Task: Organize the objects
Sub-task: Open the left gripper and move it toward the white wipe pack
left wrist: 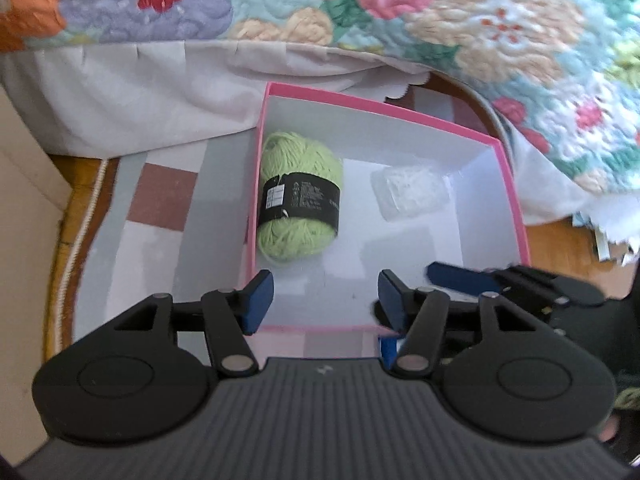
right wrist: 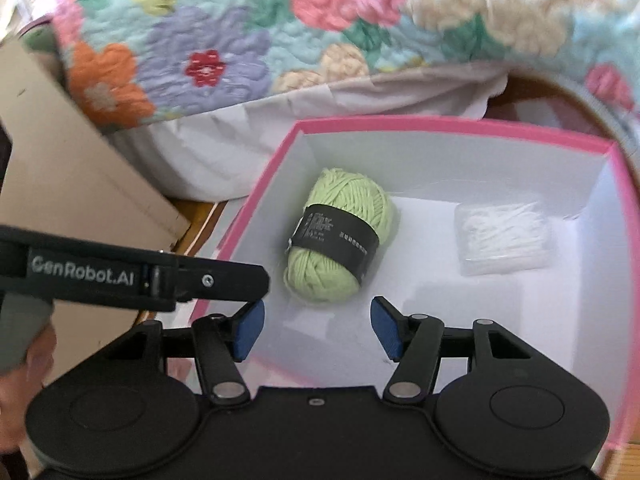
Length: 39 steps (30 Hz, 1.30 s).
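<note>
- A brown cardboard piece stood at the far left, beside the rug on the floor.
- The pink box, white inside and lidless, sat on the rug just in front of the bed's floral quilt and pale bed skirt.
- In the box's left half lay a ball of green yarn with a black paper band, close to the left wall.
- Towards the box's right far corner lay a clear packet of white sticks, well apart from the yarn.
- The left gripper hung over the box's near edge, its blue fingers released, nothing between them.
- The right gripper hung over the near part of the box, fingers likewise parted and empty.
</note>
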Each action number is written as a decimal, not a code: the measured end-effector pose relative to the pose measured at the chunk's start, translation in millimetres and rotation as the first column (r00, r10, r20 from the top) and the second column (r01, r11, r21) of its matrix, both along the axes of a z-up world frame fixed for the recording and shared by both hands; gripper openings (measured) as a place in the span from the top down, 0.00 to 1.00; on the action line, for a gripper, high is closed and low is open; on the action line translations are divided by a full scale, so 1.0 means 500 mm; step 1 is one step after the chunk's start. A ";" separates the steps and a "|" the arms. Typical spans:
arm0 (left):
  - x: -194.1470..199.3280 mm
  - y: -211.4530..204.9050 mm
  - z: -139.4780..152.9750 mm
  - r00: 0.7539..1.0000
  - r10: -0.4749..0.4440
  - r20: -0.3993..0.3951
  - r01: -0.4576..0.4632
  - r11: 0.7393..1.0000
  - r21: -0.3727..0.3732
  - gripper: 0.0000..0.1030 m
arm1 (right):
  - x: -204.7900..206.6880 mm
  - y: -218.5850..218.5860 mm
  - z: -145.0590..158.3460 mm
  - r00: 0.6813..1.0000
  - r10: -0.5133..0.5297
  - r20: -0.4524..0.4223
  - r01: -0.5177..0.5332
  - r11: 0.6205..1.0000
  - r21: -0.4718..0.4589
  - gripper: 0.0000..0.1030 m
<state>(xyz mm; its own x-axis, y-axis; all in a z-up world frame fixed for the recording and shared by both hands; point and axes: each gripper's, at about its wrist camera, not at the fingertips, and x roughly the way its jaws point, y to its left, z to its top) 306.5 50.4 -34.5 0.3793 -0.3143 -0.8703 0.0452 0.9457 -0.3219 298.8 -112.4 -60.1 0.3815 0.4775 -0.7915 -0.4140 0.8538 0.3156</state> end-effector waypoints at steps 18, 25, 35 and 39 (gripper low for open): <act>-0.268 -0.012 0.228 0.978 -0.187 0.090 0.174 0.975 0.136 0.27 | -0.260 -0.076 0.260 0.976 0.120 0.184 -0.111 0.992 -0.060 0.21; -0.370 -0.015 0.210 0.953 -0.289 0.096 0.273 0.950 0.148 0.25 | -0.372 -0.097 0.228 0.975 0.161 0.155 -0.162 0.987 -0.003 0.14; -0.410 -0.021 0.106 0.945 -0.322 0.047 0.311 0.936 0.166 0.25 | -0.443 -0.069 0.111 0.969 0.225 0.104 -0.232 0.971 0.061 0.14; -0.390 -0.007 0.046 0.964 -0.264 0.029 0.257 0.955 0.148 0.25 | -0.441 -0.045 0.051 0.972 0.221 0.082 -0.225 0.973 0.049 0.14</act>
<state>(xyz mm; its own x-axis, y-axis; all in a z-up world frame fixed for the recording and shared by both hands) 111.4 46.7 -11.4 0.3430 -0.2829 -0.8957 0.3084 0.9346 -0.1770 78.1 -135.0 -34.4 0.3178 0.6010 -0.7333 -0.6163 0.7187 0.3219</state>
